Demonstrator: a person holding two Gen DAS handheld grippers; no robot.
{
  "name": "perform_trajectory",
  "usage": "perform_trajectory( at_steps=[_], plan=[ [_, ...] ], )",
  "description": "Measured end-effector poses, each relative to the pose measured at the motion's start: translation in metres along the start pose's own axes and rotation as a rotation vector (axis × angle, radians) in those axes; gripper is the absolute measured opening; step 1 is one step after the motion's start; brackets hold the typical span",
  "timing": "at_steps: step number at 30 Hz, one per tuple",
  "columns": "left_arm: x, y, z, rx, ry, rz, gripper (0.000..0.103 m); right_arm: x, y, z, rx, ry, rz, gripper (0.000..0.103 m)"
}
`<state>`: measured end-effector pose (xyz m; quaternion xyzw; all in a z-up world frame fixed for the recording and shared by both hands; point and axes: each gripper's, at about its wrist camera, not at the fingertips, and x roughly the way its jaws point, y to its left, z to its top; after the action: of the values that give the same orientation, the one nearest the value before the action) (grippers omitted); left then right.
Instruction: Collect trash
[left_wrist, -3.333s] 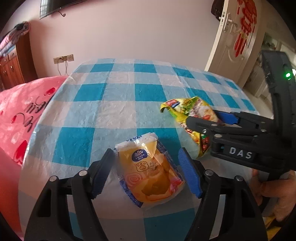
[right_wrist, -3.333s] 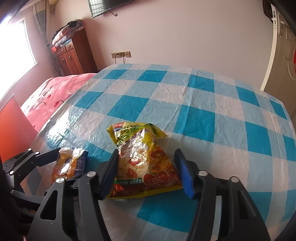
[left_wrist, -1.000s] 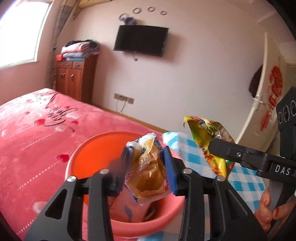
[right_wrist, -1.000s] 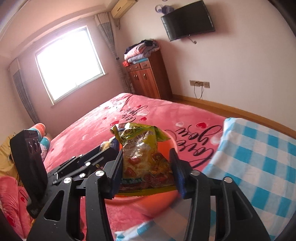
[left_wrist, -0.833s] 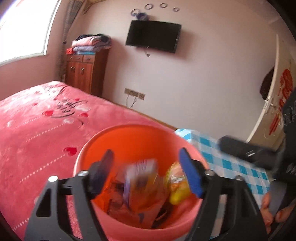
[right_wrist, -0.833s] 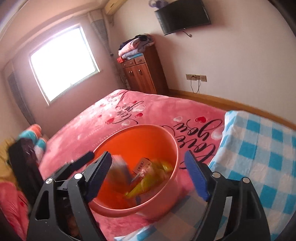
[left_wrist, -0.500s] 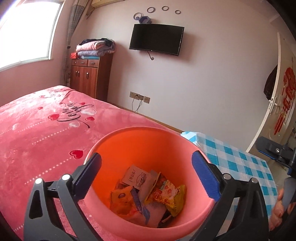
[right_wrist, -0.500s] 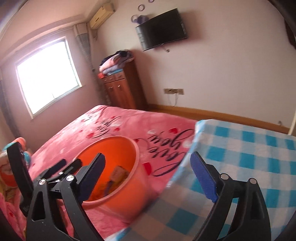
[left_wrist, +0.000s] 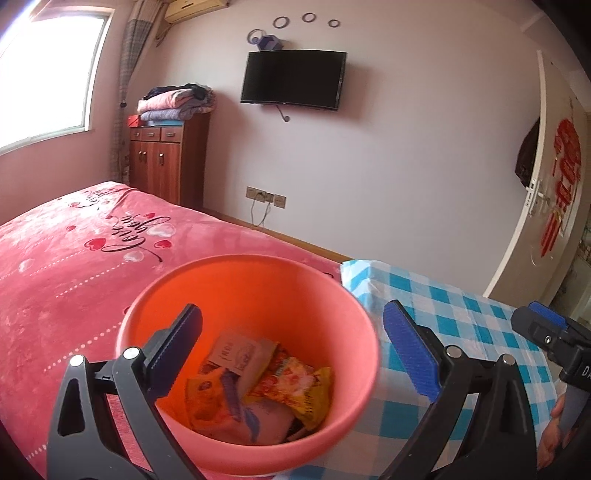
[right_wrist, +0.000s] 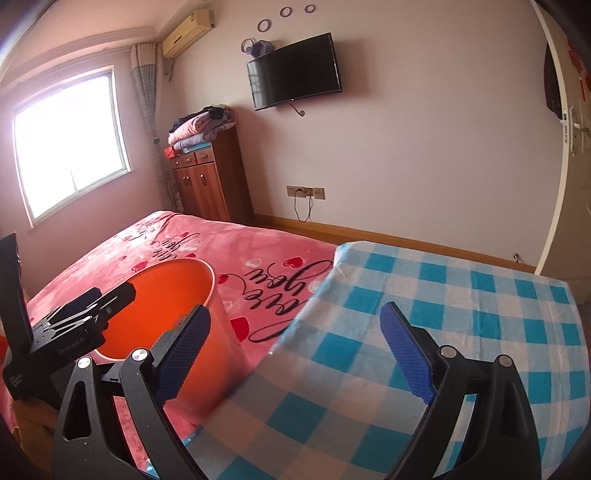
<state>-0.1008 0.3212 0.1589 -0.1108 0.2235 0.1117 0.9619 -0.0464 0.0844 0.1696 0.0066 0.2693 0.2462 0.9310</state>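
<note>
An orange bucket stands on the pink bed beside the table. Inside it lie the orange bread wrapper, the yellow noodle packet and a tan packet. My left gripper hangs open above the bucket's mouth, nothing between its blue pads. My right gripper is open and empty too, over the corner of the blue checked table, with the bucket to its left. The left gripper shows there over the bucket. The right gripper's tip juts in at the right.
A pink bedspread fills the left, with a wooden cabinet and a wall TV behind. A white door stands at the right. A hand holds the right gripper's handle.
Both grippers have opened, and the bread wrapper and the noodle packet have dropped into the bucket. The right gripper has swung rightwards, from over the bucket to the table corner.
</note>
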Motion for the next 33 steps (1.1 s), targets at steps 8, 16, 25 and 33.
perform_trajectory(
  at_steps=[8,16,25,33],
  plan=[
    [0.002,-0.039,-0.008,0.053,0.030,-0.043,0.099,-0.017,-0.027,-0.012,0.040,-0.005,-0.054,0.092],
    [0.007,-0.081,-0.025,0.119,0.070,-0.099,0.099,-0.039,-0.062,-0.023,0.097,-0.018,-0.113,0.092],
    [0.006,-0.132,-0.045,0.198,0.097,-0.153,0.099,-0.065,-0.102,-0.040,0.157,-0.029,-0.176,0.092],
    [0.005,-0.171,-0.061,0.255,0.117,-0.188,0.099,-0.085,-0.135,-0.055,0.219,-0.031,-0.222,0.092]
  ],
)
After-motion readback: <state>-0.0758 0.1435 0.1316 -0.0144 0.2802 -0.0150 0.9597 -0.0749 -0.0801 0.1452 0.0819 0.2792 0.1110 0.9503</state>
